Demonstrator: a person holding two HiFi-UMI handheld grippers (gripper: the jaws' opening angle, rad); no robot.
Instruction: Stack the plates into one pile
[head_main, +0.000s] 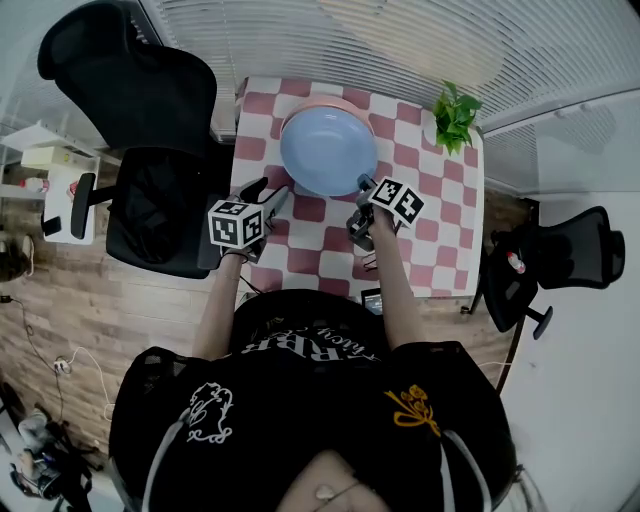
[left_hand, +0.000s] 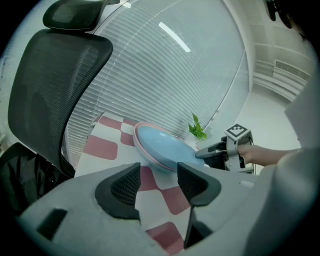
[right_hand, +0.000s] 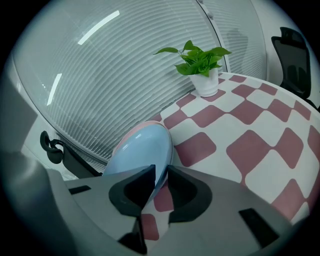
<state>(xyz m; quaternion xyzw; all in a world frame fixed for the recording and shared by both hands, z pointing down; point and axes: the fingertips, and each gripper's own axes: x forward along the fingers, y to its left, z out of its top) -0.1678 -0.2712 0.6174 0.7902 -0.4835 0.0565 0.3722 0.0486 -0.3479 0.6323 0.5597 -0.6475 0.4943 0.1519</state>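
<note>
One blue plate (right_hand: 140, 147), rim in right gripper (right_hand: 160, 175)

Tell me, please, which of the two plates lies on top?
The blue plate lies on top, nested in the pink plate, of which only a thin rim shows around it.

Black T-shirt (head_main: 300, 400), white and yellow prints, black-and-white marker cubes (head_main: 236, 223)

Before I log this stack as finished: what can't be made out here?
- Plate count, head view: the blue plate covers the pink plate except its rim; anything beneath is hidden.
- Whether the blue plate sits flat, right gripper view: the right claw on its rim blocks the underside.
- Near edge of the table, head view: behind the person's arms.
</note>
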